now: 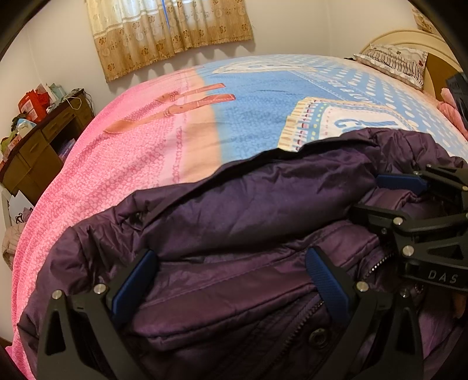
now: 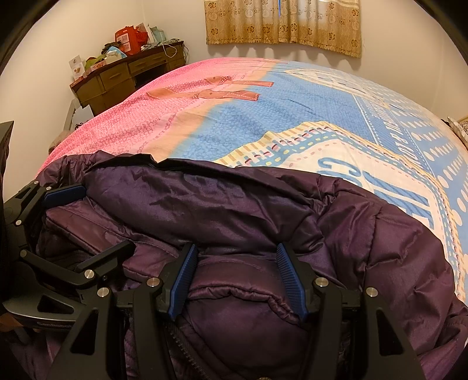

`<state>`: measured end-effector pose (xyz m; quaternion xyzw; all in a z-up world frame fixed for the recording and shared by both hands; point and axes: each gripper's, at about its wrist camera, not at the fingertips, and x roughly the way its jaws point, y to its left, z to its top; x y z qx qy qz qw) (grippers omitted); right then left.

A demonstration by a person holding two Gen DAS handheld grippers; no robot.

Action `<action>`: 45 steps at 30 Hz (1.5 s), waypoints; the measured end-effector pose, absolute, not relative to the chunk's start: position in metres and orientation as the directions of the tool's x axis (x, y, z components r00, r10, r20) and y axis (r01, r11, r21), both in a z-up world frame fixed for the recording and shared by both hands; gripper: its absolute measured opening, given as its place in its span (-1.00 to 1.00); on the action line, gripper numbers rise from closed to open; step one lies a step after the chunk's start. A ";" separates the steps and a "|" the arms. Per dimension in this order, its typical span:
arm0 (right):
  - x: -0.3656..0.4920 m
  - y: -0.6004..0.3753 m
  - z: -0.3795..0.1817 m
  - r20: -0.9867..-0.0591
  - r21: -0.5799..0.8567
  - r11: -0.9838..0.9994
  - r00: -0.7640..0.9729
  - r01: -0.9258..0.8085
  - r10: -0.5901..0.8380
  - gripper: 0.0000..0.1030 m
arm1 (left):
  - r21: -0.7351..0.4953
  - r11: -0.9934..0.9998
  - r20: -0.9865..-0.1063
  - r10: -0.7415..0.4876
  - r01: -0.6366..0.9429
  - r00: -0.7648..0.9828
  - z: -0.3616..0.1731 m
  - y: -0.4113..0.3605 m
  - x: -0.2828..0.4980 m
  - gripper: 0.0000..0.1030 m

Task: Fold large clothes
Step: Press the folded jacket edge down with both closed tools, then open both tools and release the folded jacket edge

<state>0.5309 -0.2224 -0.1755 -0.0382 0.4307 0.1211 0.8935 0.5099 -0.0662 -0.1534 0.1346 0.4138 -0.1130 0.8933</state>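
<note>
Purple quilted fabric fills the near edge of a bed (image 1: 175,122) as a padded jacket (image 1: 248,204) lies bunched across the pink-and-blue patterned bedspread, its upper layer folded over toward the middle of the bed and its zipper (image 1: 310,309) running down toward the near edge.

Two hand-held grippers meet the garment side by side. The left gripper (image 1: 231,280) stands with its blue-padded jaws spread wide, a broad band of the jacket's lower front lying between them; the pads rest at the fabric without pinching it together. In the right wrist view the same tool (image 2: 64,222) shows at the left edge, one blue pad (image 2: 65,191) touching the jacket's folded rim.

The right gripper (image 2: 237,280) is about half open, its ribbed blue pads set on either side of a puffy fold of the jacket; whether they are pressing that fold cannot be told for certain. From the left wrist camera it appears at the right edge (image 1: 383,198), over the jacket.

Beyond the far side of the bed hangs a gold flowered curtain (image 2: 283,26). A brown desk (image 2: 117,76) piled with boxes stands by the far left corner of the bed, and a striped pillow (image 1: 395,64) lies at the headboard end.
</note>
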 end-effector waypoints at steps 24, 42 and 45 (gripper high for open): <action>0.532 -0.215 -0.175 -0.784 -0.015 0.970 0.604 -0.244 0.140 0.14 | 0.169 0.937 -0.765 -0.070 0.305 0.640 -0.150 -0.070 0.507 1.00; 0.445 -0.231 -0.078 -0.713 0.014 0.947 0.661 -0.321 0.234 0.38 | 0.252 0.937 -0.637 -0.029 0.244 0.771 -0.049 -0.058 0.428 1.00; 0.410 -0.230 -0.069 -0.717 0.002 0.931 0.648 -0.366 0.256 0.43 | 0.215 0.943 -0.631 -0.063 0.253 0.773 -0.038 -0.053 0.394 1.00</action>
